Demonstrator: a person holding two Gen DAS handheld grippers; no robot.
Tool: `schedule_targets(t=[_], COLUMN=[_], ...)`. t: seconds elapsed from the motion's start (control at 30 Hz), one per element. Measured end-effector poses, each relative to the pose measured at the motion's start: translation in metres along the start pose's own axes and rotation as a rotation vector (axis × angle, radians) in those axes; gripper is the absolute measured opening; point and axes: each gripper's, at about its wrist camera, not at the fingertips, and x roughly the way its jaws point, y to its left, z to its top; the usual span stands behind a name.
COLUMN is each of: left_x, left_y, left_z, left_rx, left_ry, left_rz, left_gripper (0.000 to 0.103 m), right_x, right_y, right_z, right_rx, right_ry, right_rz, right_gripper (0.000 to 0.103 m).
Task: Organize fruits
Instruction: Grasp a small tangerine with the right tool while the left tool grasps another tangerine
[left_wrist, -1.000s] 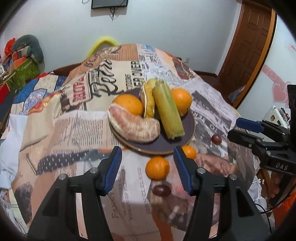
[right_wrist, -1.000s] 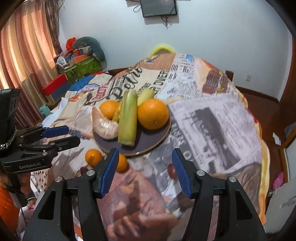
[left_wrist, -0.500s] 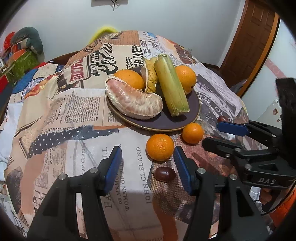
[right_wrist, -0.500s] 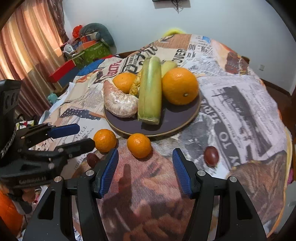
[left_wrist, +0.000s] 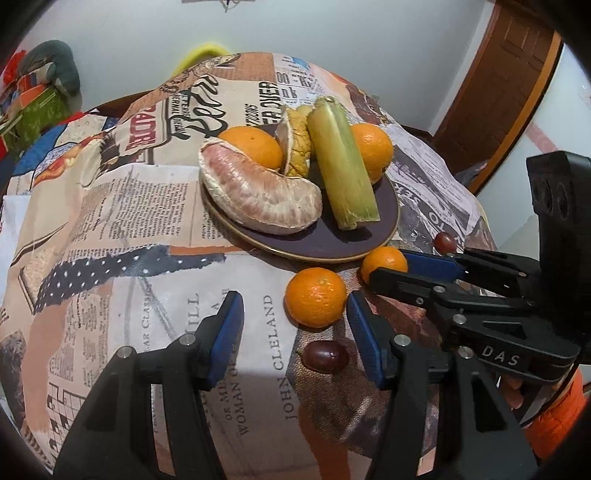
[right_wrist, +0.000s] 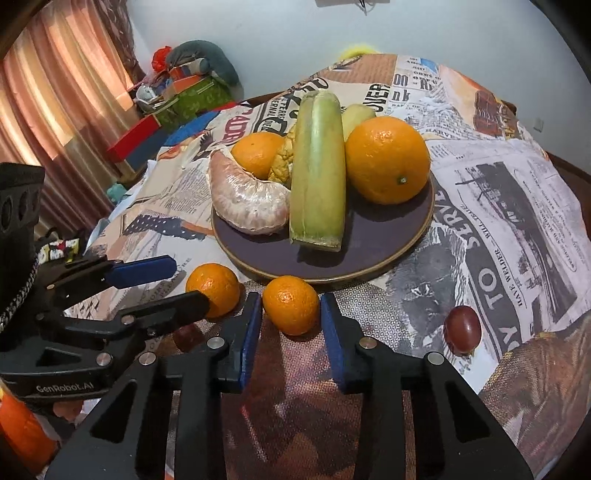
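The right tool (right_wrist: 290, 325) has just been closing around a mandarin (right_wrist: 290, 304) beside the plate (right_wrist: 388, 254), pads nearly touching; the left tool (left_wrist: 295, 332) hangs apart; plating looks next.

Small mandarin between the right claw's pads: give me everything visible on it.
The mandarin is small, round and bright orange, with glossy dimpled peel and a pale stem dimple facing up. It looks whole and unpeeled. It sits on the patterned tablecloth, just in front of the dark plate's rim but apart from it. The right claw has just been closing, and its blue pads flank the fruit on both sides; contact isn't clear. A second mandarin lies to its left, not touching.
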Motion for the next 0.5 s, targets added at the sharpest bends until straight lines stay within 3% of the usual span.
schedule_targets(t=[0.23, 0.5], left_x=[0.008, 0.011], left_y=[-0.007, -0.016], left_z=[0.004, 0.007], left_rx=[0.011, 0.044], left_ry=[0.01, 0.001], left_rz=[-0.02, -0.001], left_gripper=[0.056, 0.04], right_x=[-0.012, -0.028], right_y=[-0.006, -0.017], right_z=[-0.001, 0.0], right_rx=[0.022, 0.041], right_ry=[-0.023, -0.058], right_rz=[0.003, -0.022], right_gripper=[0.029, 0.029])
